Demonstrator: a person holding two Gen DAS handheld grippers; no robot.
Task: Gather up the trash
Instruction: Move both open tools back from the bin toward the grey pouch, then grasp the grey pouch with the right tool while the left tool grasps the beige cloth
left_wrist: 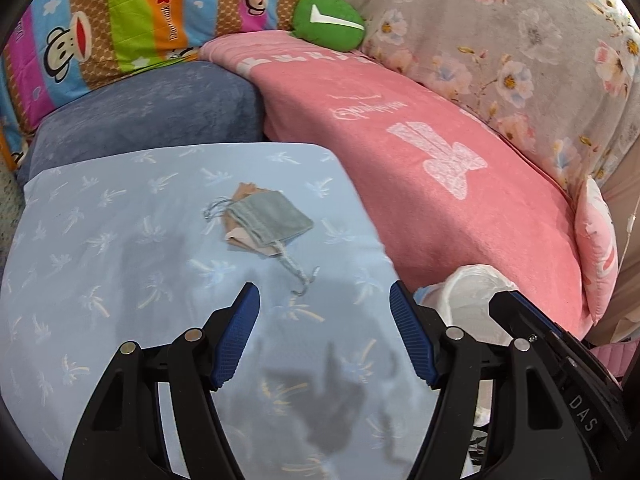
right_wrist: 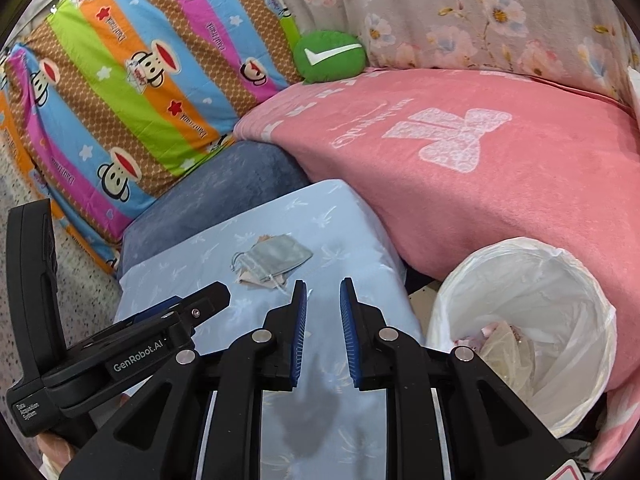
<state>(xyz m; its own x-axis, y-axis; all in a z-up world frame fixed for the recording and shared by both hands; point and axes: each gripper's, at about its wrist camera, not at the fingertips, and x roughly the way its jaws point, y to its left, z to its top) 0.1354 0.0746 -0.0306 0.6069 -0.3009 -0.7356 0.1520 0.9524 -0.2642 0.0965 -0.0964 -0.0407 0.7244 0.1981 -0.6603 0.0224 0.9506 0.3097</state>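
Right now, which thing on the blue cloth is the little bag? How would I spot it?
Find the light blue cloth with pale palm prints, beside the pink blanket. Near its middle lies a small grey drawstring pouch on some tan paper scraps. Only the pouch has strings trailing out.

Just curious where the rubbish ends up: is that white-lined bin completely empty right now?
No. In the right wrist view the white-lined bin already holds some crumpled, pinkish and clear scraps at its bottom.

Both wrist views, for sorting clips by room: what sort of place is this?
Probably a bedroom or sleeping corner: a pink blanket, a monkey-print pillow and floral bedding, with a lined bin alongside.
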